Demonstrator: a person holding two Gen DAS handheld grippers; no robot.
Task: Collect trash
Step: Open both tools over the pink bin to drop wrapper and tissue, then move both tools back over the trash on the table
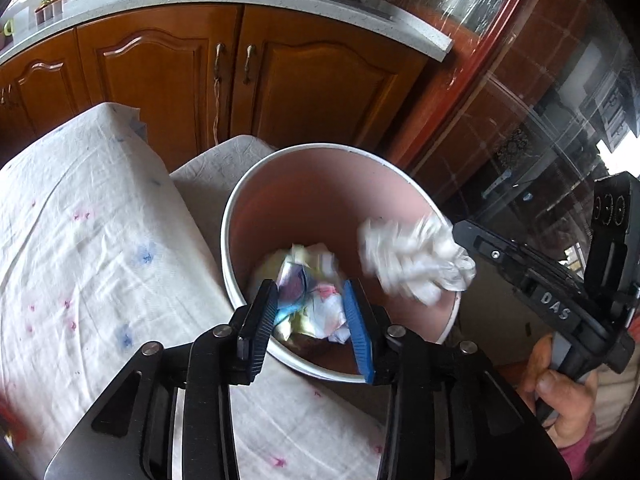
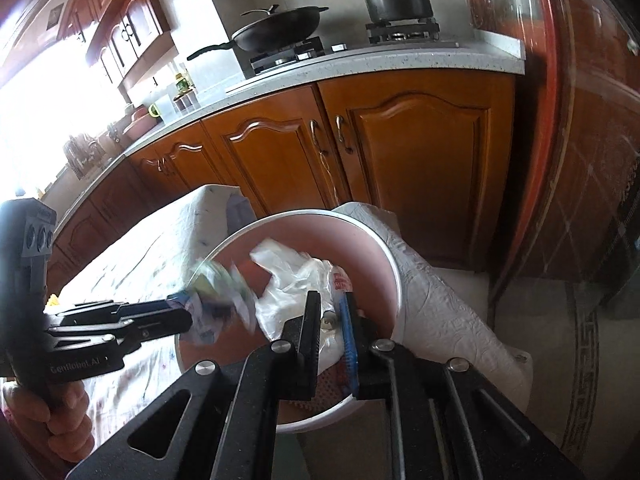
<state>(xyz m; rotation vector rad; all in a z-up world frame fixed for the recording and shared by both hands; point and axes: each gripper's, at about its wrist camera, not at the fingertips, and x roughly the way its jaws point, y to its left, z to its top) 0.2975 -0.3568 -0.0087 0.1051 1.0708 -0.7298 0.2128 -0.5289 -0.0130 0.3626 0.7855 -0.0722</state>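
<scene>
A pink bin with a white rim [image 1: 234, 216] stands beside the cloth-covered table; it also shows in the right wrist view [image 2: 394, 268]. My left gripper [image 1: 310, 300] is shut on a crumpled coloured paper wad [image 1: 308, 300] over the bin's mouth; the wad looks blurred in the right wrist view [image 2: 218, 288]. My right gripper [image 2: 330, 320] is shut on a white plastic bag [image 2: 288, 276] above the bin. The bag shows blurred in the left wrist view [image 1: 412, 260].
A table under a white cloth with pink and blue marks [image 1: 88, 248] lies to the left. Wooden cabinets [image 1: 168, 80] and a grey countertop [image 2: 360, 64] with a stove, pan and pot stand behind. A glass-fronted cabinet [image 1: 540, 120] is to the right.
</scene>
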